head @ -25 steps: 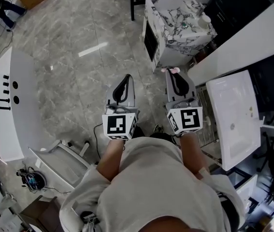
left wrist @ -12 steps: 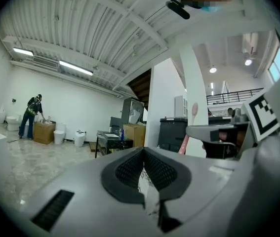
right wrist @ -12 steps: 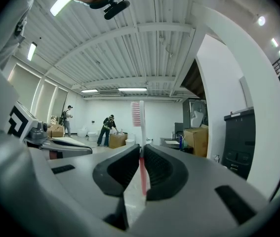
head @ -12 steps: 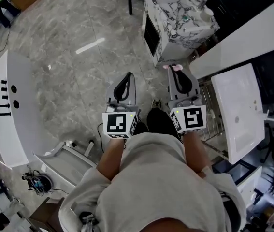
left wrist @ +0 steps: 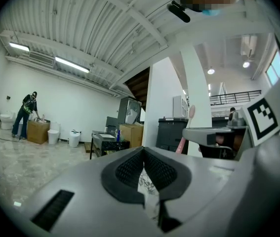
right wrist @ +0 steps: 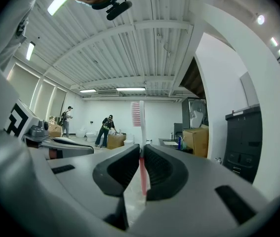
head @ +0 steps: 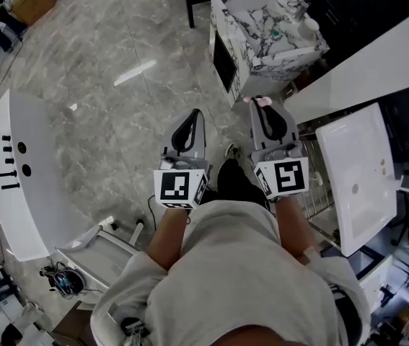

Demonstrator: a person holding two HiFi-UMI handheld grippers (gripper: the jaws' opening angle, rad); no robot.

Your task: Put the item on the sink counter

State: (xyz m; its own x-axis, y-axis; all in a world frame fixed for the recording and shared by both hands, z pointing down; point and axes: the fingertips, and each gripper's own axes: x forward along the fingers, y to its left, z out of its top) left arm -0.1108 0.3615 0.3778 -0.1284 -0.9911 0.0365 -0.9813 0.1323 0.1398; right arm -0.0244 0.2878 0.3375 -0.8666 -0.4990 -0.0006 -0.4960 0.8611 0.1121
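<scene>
A pink toothbrush [right wrist: 140, 132] stands upright between the jaws of my right gripper [right wrist: 140, 154], bristle head up; the gripper is shut on its handle. In the head view the brush head [head: 260, 101] pokes out past the right gripper [head: 264, 110]. My left gripper [head: 192, 117] is held level beside it, shut with nothing in it [left wrist: 143, 156]. From the left gripper view the toothbrush [left wrist: 190, 125] shows at the right. The marble sink counter [head: 242, 52] stands ahead of both grippers, apart from them, its basin holding a white bottle [head: 307, 26].
A white basin [head: 355, 171] on a wire frame is close on my right. Another long white basin [head: 16, 179] lies to the left. Grey marble floor [head: 117, 71] spreads ahead. Two people [right wrist: 105, 130] stand by boxes far off.
The view has shifted a little: the marble sink counter sits slightly farther up and left, and the white basins have slid. Both grippers keep their pose and stay shut.
</scene>
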